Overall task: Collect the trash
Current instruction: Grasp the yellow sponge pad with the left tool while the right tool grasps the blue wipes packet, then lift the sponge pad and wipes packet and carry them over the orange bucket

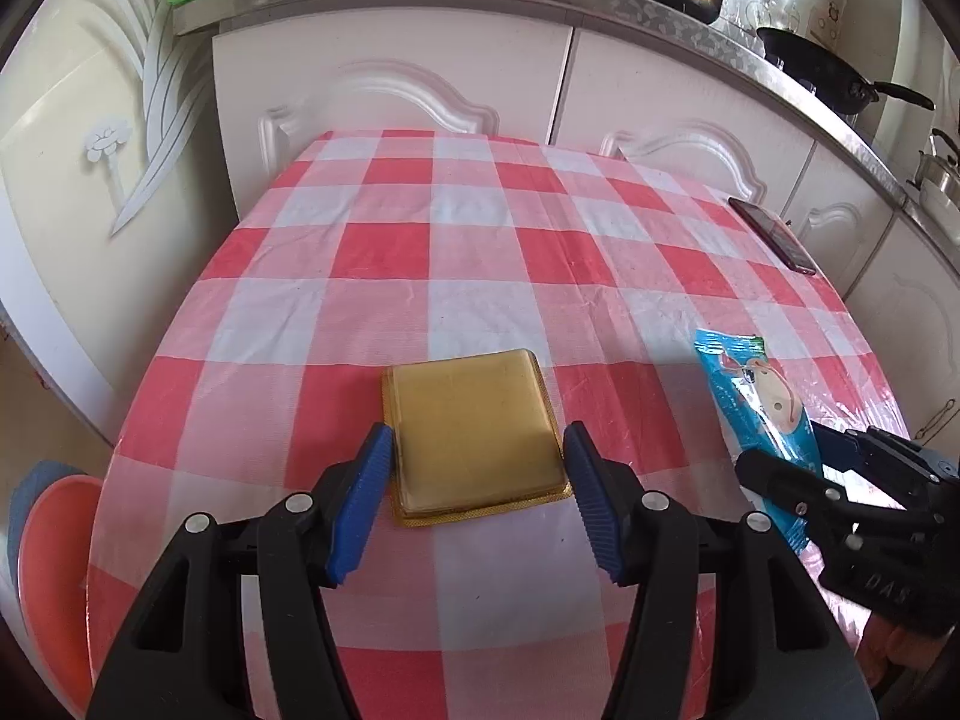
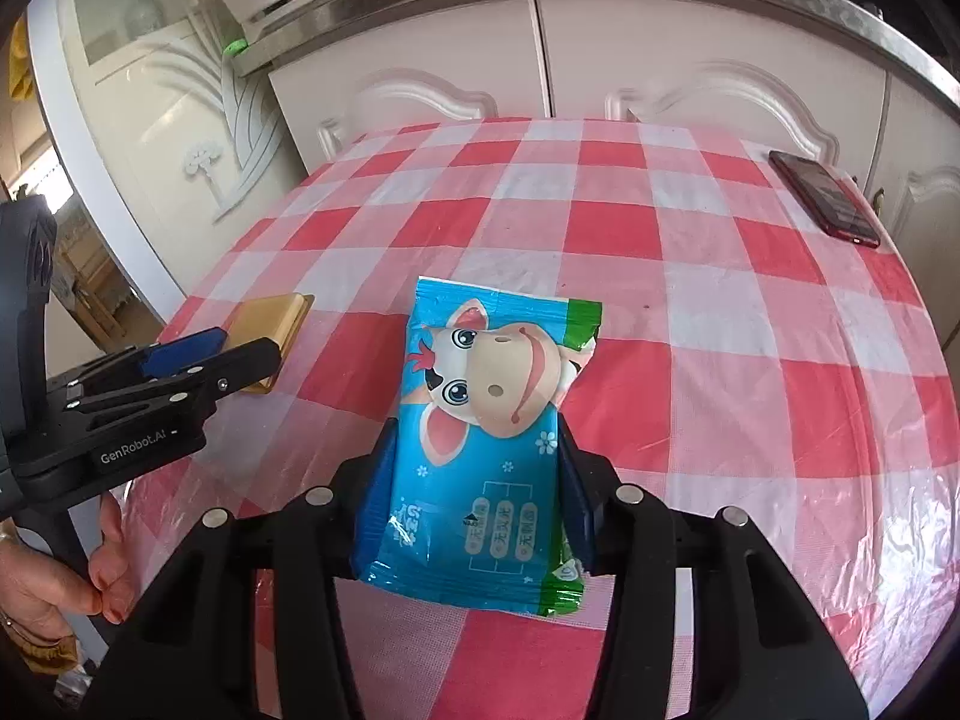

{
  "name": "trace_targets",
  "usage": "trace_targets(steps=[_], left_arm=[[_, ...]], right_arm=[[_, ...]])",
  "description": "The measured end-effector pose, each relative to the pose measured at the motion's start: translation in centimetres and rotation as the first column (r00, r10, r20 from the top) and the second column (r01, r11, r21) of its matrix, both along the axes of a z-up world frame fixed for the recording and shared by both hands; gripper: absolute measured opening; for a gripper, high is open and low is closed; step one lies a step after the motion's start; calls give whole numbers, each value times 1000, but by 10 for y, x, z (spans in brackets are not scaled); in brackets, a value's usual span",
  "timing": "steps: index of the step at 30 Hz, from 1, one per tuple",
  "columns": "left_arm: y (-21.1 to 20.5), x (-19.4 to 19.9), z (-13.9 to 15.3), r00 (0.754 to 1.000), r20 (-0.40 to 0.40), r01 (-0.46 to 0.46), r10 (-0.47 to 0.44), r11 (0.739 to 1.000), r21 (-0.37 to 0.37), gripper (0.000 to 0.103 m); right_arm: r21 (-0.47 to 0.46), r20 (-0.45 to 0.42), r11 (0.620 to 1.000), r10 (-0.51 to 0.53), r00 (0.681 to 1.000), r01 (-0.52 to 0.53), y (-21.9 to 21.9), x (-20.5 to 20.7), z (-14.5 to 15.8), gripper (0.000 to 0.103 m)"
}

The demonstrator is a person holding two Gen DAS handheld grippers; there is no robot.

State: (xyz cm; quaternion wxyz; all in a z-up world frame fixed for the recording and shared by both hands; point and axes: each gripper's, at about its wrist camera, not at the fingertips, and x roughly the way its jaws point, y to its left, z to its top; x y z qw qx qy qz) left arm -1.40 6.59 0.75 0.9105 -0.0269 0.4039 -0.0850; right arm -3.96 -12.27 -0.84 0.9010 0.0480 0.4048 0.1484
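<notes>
A gold plastic tray [image 1: 474,432] lies on the red and white checked tablecloth [image 1: 456,252]. My left gripper [image 1: 477,468] is open, its blue pads on either side of the tray's near half, close to its edges. The tray also shows in the right wrist view [image 2: 270,324], with the left gripper [image 2: 198,360] at it. My right gripper [image 2: 474,480] is shut on a blue wet-wipe packet with a cartoon cow [image 2: 486,432], held just above the tablecloth [image 2: 690,300]. The packet [image 1: 756,408] and right gripper [image 1: 798,468] show at the right of the left wrist view.
A dark red phone [image 2: 825,198] lies at the table's far right edge, also seen in the left wrist view [image 1: 774,234]. White kitchen cabinets [image 1: 396,84] stand behind the table. An orange bin [image 1: 54,570] sits on the floor at the left.
</notes>
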Motion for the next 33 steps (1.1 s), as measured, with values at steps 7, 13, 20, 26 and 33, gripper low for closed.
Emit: trace_targets(steps=[7, 13, 20, 26, 33], left_arm=[[15, -12, 4, 1000, 16, -14, 15, 1000, -17, 59], [33, -26, 11, 999, 44, -31, 31, 999, -20, 59], [64, -43, 26, 993, 86, -76, 78, 997, -28, 59], [96, -60, 31, 985, 105, -132, 134, 991, -31, 59], [134, -77, 25, 971, 100, -214, 215, 976, -29, 59]], right_arm=[[107, -15, 994, -8, 1000, 10, -10, -3, 4, 47], [199, -16, 980, 28, 999, -24, -9, -6, 15, 47], [271, -25, 958, 103, 994, -92, 11, -7, 22, 47], [276, -22, 944, 194, 981, -180, 45, -11, 28, 47], [248, -25, 928, 295, 955, -280, 90, -15, 31, 47]])
